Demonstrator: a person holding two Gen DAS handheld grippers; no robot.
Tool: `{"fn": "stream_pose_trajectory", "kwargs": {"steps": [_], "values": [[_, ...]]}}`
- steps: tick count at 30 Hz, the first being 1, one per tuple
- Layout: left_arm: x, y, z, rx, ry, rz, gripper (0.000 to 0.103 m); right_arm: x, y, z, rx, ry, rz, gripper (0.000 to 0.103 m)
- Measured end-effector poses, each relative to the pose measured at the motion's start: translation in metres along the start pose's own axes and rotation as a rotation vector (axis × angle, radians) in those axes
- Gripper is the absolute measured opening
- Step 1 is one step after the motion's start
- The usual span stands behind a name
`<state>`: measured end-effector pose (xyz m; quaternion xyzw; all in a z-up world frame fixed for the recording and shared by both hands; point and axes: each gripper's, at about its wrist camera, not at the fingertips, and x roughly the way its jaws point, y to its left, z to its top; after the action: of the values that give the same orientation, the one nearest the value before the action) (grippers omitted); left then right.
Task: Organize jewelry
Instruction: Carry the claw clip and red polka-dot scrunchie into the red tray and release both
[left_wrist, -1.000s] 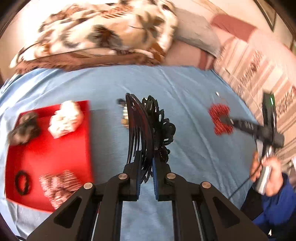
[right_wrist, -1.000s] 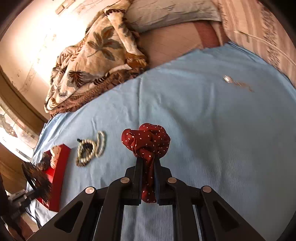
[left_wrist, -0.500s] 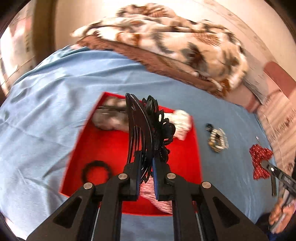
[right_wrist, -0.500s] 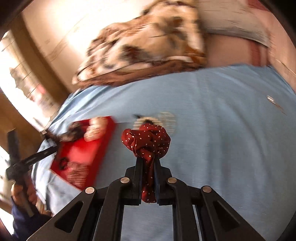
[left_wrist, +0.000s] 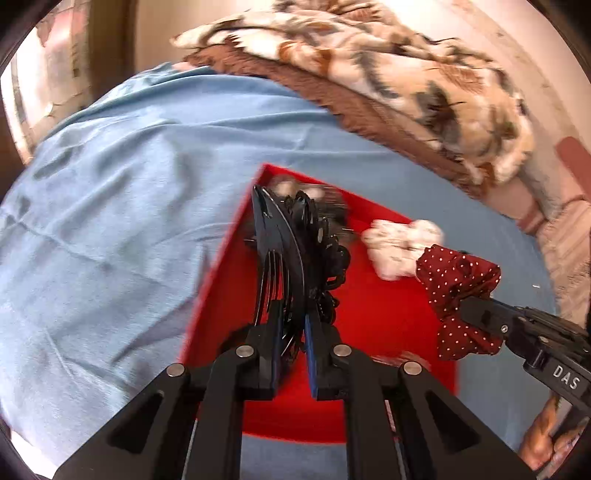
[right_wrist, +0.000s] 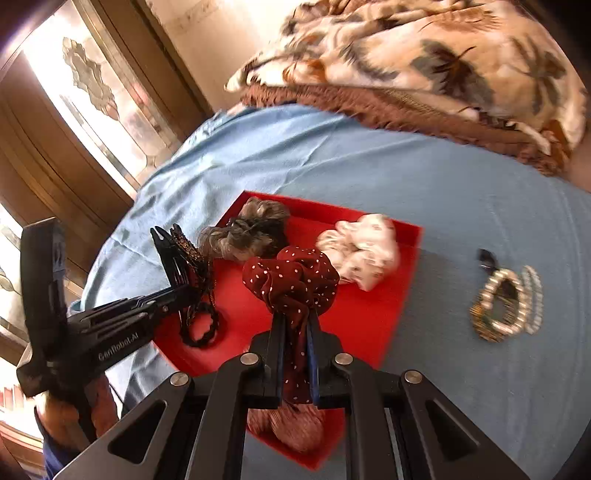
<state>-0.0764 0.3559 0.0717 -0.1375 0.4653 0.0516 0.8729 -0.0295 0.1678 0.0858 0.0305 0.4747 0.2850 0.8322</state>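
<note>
A bed covered with a smooth, lightly creased blue sheet (right_wrist: 369, 162) forms the working surface, lit from a patterned-glass window at the upper left of the right wrist view. Nearest the lens in that view, the right gripper (right_wrist: 295, 325) has its jaws pinched narrow on a soft, gathered dark red scrunchie with white dots (right_wrist: 291, 277), which hangs above the near half of a shallow, flat-bottomed red tray (right_wrist: 406, 273). At the left of the frame, the left gripper (right_wrist: 184, 286) is likewise closed on a rigid black hair comb (right_wrist: 173, 254) with curved tines and an openwork ornament, held over the tray's left edge. Within the tray lie a thin black braided hair ring (right_wrist: 199, 325), a striped pink scrunchie (right_wrist: 291, 424) at the near corner, a fuzzy grey-brown scrunchie (right_wrist: 247, 232) at the far left corner and a puffy white printed scrunchie (right_wrist: 362, 247) at the far right. On the sheet, right of the tray and apart from it, rests a coil of pearl bead bracelets (right_wrist: 506, 306). A plush leaf-patterned blanket (right_wrist: 424, 55) with a brown fringe lies beyond, at the upper right. The step in hand appears to be depositing both items; each is best lowered over bare red floor before release, the comb laid flat so its tines snag no fabric.
</note>
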Motion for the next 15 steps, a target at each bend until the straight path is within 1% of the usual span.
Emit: {"fn": "stream_pose_trajectory", "kwargs": {"steps": [2, 4, 8, 11, 12, 13, 14, 15], "values": [[0.008, 0.005, 0.003, -0.014, 0.006, 0.031, 0.011, 0.018, 0.005, 0.008, -0.009, 0.018, -0.021, 0.011], [0.016, 0.01, 0.006, -0.035, 0.016, 0.025, 0.011, 0.031, 0.008, 0.017, -0.005, 0.027, -0.034, 0.011], [0.028, 0.014, 0.011, -0.07, 0.033, 0.019, 0.011, 0.057, 0.001, 0.037, 0.061, 0.046, -0.055, 0.011], [0.027, 0.014, 0.012, -0.071, 0.019, 0.023, 0.012, 0.077, -0.007, 0.048, 0.114, 0.062, -0.068, 0.013], [0.026, 0.014, 0.012, -0.069, 0.014, 0.024, 0.014, 0.081, -0.007, 0.049, 0.118, 0.067, -0.072, 0.013], [0.023, 0.015, 0.012, -0.071, 0.004, 0.019, 0.023, 0.086, -0.008, 0.053, 0.121, 0.069, -0.088, 0.013], [0.02, 0.015, 0.013, -0.075, -0.007, 0.016, 0.029, 0.089, -0.008, 0.056, 0.12, 0.066, -0.098, 0.014], [0.017, 0.016, 0.013, -0.08, -0.02, 0.014, 0.04, 0.092, -0.007, 0.058, 0.118, 0.068, -0.102, 0.014]]}}
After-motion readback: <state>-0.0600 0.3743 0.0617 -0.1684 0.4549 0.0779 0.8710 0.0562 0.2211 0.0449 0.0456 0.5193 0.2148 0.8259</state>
